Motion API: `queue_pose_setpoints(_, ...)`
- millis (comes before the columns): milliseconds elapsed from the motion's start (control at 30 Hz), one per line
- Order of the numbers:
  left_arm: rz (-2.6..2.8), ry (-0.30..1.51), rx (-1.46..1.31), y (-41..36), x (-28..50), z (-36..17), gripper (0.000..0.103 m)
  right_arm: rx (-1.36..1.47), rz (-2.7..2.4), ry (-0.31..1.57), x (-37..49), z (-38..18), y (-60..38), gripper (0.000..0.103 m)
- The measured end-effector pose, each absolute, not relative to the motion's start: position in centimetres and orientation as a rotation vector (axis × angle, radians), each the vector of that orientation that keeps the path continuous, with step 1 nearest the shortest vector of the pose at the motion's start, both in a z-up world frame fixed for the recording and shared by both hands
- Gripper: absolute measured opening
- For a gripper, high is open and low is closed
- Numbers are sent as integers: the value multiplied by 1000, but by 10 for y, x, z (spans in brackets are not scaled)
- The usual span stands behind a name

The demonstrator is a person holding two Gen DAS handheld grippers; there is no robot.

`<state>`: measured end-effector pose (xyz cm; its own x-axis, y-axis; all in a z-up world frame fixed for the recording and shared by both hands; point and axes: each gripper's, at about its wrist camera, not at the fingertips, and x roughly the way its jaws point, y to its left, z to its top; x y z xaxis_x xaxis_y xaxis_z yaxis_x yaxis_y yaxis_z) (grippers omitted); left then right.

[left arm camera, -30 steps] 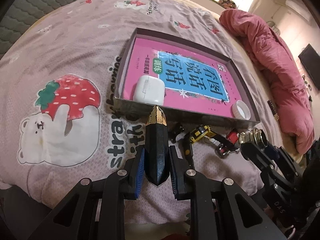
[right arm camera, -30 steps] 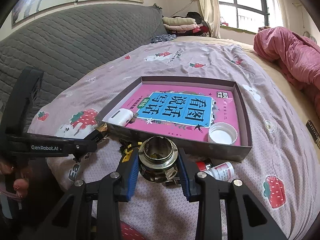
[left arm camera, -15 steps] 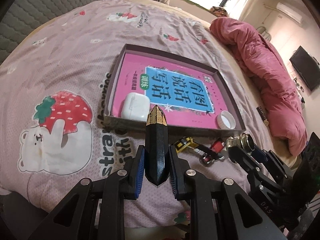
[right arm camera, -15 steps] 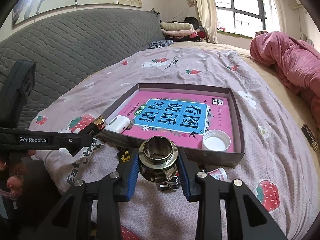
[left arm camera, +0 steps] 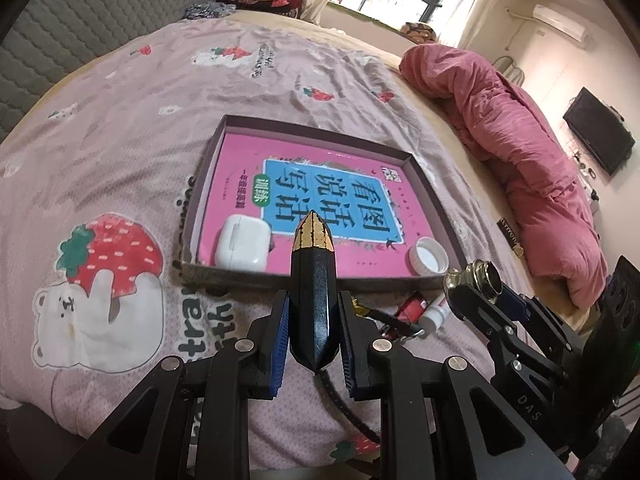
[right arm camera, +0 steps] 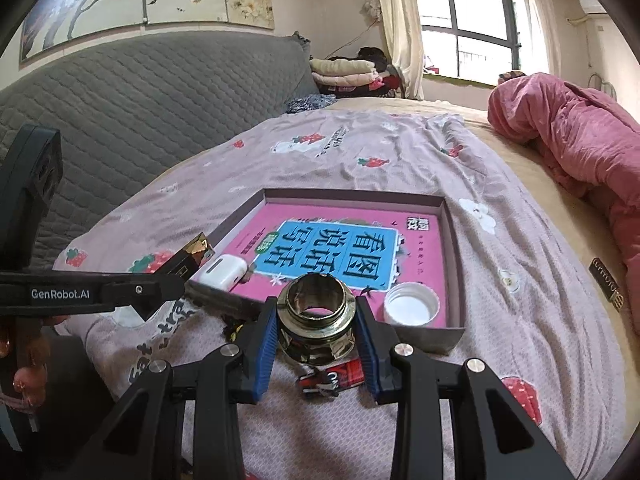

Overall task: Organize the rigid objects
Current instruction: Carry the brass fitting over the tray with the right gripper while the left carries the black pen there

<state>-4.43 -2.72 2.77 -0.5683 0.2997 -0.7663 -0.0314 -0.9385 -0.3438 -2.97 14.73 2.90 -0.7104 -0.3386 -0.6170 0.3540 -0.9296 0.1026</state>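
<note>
Here the left gripper clamps the black tube — right gripper the metal fitting.

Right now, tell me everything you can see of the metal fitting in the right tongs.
The fitting is a short, hollow, shiny metal piece, brass to silver in tone. It has a threaded round collar on top, a wider flange below, and a faceted hex body under that. Its open bore faces up and towards the box. The right tongs clamp its sides with blue ribbed pads, holding it above the bedspread.
</note>
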Motion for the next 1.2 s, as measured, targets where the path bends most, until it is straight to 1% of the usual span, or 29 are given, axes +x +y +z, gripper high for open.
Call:
queue_pose_setpoints(733,2614,-390,-1263,-7,-70,45,23,843,-2695,32,-48,56,162,36)
queue_pose_setpoints(1200,2619,-390,-1268,-4,-80,40,23,845,-2707,43,-56,57,164,37)
